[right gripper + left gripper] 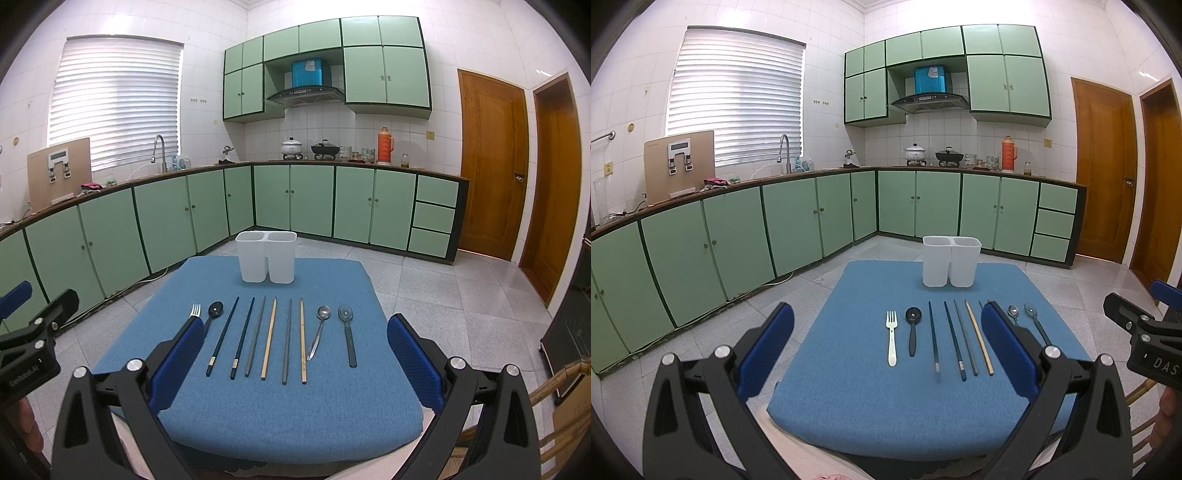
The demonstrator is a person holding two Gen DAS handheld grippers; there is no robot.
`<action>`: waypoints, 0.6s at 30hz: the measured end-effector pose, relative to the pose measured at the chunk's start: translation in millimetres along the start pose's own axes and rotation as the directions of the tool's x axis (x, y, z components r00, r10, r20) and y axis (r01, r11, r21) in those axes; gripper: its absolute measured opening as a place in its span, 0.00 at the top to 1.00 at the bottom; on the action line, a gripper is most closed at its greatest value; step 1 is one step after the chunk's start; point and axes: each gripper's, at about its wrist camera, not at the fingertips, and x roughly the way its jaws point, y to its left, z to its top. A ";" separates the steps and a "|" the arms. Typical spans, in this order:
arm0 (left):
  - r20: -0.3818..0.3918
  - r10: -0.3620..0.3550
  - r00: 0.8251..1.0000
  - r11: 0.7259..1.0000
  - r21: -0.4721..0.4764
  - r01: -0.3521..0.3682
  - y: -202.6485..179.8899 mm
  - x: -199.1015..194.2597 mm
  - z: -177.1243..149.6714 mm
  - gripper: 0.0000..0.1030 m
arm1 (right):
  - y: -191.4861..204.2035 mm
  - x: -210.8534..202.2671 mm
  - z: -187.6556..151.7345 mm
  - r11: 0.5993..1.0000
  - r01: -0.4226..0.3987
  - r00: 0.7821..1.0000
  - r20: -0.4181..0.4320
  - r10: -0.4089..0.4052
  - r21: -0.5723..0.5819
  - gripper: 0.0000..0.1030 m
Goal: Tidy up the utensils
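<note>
We hold both the left gripper [886, 347] and right gripper [295, 354] wide, empty; only our right view shows all six chopsticks [273, 338], our left view the whole white fork [892, 338].

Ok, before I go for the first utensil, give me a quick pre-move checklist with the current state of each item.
1. Left gripper open and empty: ok.
2. Right gripper open and empty: ok.
3. White holder upright at the far end of the blue mat, both compartments facing up: ok; whether they are empty, cannot tell.
4. Utensils in one row, apart from each other, from white fork to clear spoon: ok.
5. Chopsticks sorted into matching pairs: not ok, the grey and wooden ones alternate.
6. Path from row to holder unobstructed: ok.
</note>
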 end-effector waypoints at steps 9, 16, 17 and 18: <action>0.001 0.000 1.000 1.000 -0.001 0.000 1.7 -0.7 0.6 0.05 | 0.1 0.0 0.0 1.000 0.000 1.000 0.000 0.000 0.000 0.06; 0.002 0.000 1.000 1.000 -0.001 0.000 2.4 -1.4 0.5 0.05 | -0.1 0.2 0.3 1.000 0.000 1.000 0.000 0.000 -0.001 0.06; 0.002 0.000 1.000 1.000 -0.001 0.000 1.8 -0.8 0.3 0.05 | -0.2 0.2 0.3 1.000 0.000 1.000 0.001 0.000 -0.001 0.06; 0.002 0.001 1.000 1.000 -0.001 -0.001 2.3 -1.4 0.5 0.05 | -0.2 0.2 0.3 1.000 0.000 1.000 0.001 0.000 -0.001 0.06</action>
